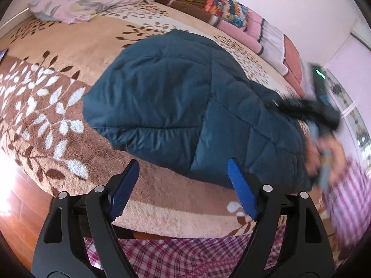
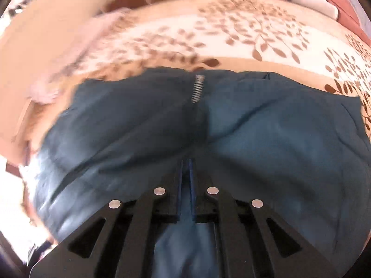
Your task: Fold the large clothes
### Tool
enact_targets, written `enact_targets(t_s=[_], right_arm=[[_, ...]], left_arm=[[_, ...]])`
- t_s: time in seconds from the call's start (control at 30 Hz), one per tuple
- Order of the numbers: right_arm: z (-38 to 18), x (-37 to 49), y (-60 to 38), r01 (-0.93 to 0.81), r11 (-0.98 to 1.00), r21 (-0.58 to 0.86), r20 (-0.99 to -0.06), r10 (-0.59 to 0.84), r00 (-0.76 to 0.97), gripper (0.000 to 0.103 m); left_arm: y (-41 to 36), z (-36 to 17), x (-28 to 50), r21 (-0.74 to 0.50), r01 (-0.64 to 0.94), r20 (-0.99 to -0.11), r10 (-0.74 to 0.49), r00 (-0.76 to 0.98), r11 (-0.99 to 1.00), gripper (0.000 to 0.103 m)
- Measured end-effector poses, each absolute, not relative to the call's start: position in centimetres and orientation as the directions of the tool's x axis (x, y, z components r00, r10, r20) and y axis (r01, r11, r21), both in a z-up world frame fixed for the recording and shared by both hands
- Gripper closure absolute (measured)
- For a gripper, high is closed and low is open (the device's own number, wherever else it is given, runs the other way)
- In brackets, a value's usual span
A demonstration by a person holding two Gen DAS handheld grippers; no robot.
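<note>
Both claws are working the dark teal padded coat (image 1: 176, 97) that is lying across the leaf-patterned blanket (image 1: 46, 106) on the bed. In the left wrist view the left gripper (image 1: 183, 185) is standing wide, its blue pads (image 1: 126, 185) apart with nothing between them, hovering just off the coat's near edge over bare blanket; it seems to be lining up for a fresh grab on the hem. In the right wrist view the right gripper (image 2: 185, 185) is squeezed nearly together, and teal fabric is running up between its pads and bunching behind them, so it is most likely pinching a fold of the coat, though motion blur is making the contact hard to read. A short run of metal zipper teeth (image 2: 198, 88) is showing along the centre seam ahead of it, which suggests the grip is taken near the front opening so one half can be drawn over the other. From the left view, the person's hand (image 1: 324, 153) holding that gripper is appearing blurred at the coat's dark fur-trimmed end (image 1: 308, 108). Folded bedding (image 1: 234, 11) and a pale pillow (image 1: 85, 0) are sitting well clear at the far side.
</note>
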State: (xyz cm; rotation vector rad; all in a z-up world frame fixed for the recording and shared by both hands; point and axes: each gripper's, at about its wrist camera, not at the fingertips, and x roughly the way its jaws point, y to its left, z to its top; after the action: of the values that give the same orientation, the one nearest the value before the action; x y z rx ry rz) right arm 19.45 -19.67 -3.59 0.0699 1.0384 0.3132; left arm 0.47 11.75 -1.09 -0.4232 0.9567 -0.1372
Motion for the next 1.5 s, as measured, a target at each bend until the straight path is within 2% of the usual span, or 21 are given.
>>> enact_targets(t_s=[0.17, 0.3, 0.5, 0.7, 0.97, 1.03, 1.13, 1.3, 1.4, 1.5], right_arm=[[-4.0, 11.0, -19.1, -0.306, 0.933, 0.19, -0.823, 0.321, 0.468, 0.095], [-5.6, 8.1, -18.5, -0.329, 0.927, 0.179, -0.83, 0.322, 0.455, 0.095], [-10.0, 9.8, -17.8, -0.319, 0.929, 0.186, -0.876, 0.304, 0.374, 0.097], [-10.4, 9.9, -17.5, -0.304, 0.935, 0.184, -0.879, 0.295, 0.375, 0.099], [-8.8, 8.9, -18.3, -0.264, 0.928, 0.264, -0.868, 0.348, 0.354, 0.097], [-7.7, 7.4, -18.1, -0.294, 0.908, 0.297, -0.843, 0.394, 0.365, 0.095], [-7.6, 5.7, -17.0, -0.341, 0.904, 0.257, -0.853, 0.379, 0.359, 0.095], [-11.9, 5.7, -17.0, -0.273, 0.92, 0.281, -0.898, 0.353, 0.264, 0.1], [-12.0, 5.8, -16.7, -0.298, 0.919, 0.26, -0.904, 0.34, 0.26, 0.1], [-12.1, 5.8, -16.5, -0.3, 0.919, 0.256, -0.902, 0.339, 0.267, 0.1]], left_arm=[[13.0, -2.0, 1.5, -0.482, -0.176, -0.757, -0.307, 0.577, 0.858, 0.018], [12.8, -2.9, 2.6, -0.496, -0.227, -0.769, -0.303, 0.562, 0.838, 0.017], [11.8, -4.3, 4.4, -0.459, -0.273, -0.798, -0.257, 0.546, 0.845, 0.015], [11.4, -5.1, 5.2, -0.446, -0.28, -0.796, -0.234, 0.559, 0.85, 0.009], [12.3, -6.4, 6.0, -0.53, -0.323, -0.765, -0.278, 0.581, 0.784, 0.008], [12.2, -6.5, 5.8, -0.534, -0.319, -0.759, -0.277, 0.589, 0.783, 0.011], [11.5, -6.1, 5.4, -0.499, -0.295, -0.759, -0.246, 0.603, 0.815, 0.021], [9.5, -4.7, 5.1, -0.383, -0.237, -0.776, -0.172, 0.607, 0.893, 0.045], [8.9, -4.0, 5.3, -0.336, -0.23, -0.782, -0.134, 0.609, 0.914, 0.05], [9.0, -3.9, 5.4, -0.322, -0.236, -0.787, -0.121, 0.604, 0.917, 0.051]])
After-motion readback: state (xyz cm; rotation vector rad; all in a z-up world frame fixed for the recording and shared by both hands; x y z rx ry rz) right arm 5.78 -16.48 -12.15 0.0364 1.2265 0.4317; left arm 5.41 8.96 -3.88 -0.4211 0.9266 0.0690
